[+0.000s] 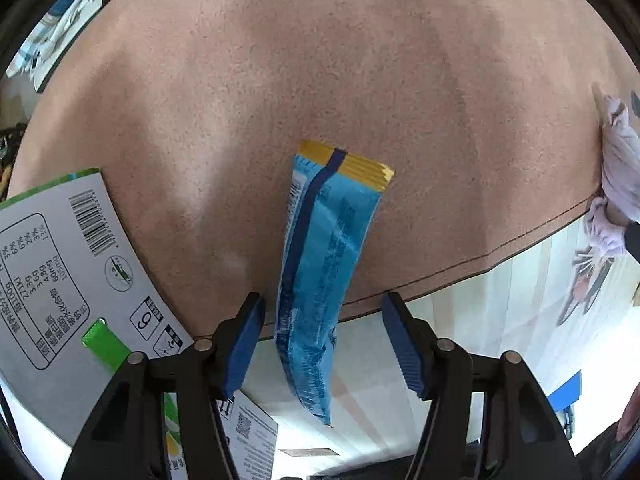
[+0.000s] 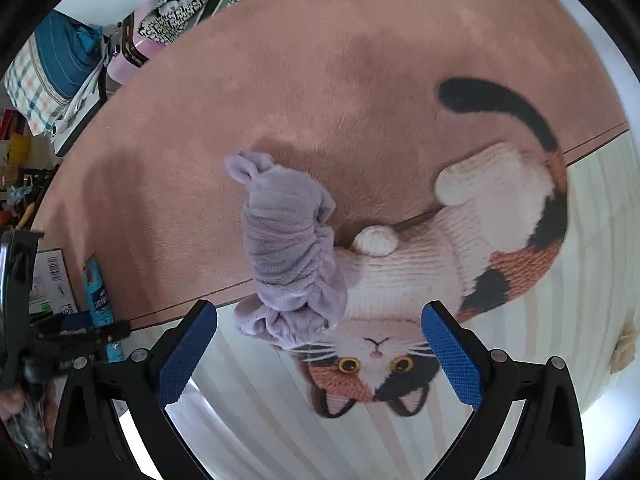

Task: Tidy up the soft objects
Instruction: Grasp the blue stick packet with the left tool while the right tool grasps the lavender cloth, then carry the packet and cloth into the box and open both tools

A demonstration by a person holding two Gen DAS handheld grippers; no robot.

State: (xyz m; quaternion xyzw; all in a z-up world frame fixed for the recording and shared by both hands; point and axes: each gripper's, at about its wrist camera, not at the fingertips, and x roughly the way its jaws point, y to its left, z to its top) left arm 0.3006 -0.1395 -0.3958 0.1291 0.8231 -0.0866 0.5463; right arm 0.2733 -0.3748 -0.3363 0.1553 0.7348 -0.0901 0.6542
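Observation:
A blue snack packet with a yellow end lies on the pink rug, running between the jaws of my left gripper, which is open just above its near end. A rolled lilac plush cloth lies on the rug's cat picture, in front of my right gripper, which is open and empty just short of it. The cloth also shows at the right edge of the left wrist view. The packet shows at the left of the right wrist view.
A white and green carton lies to the left of the packet. Bags and clutter stand beyond the rug's far left edge. The left gripper's body is at the right wrist view's left edge.

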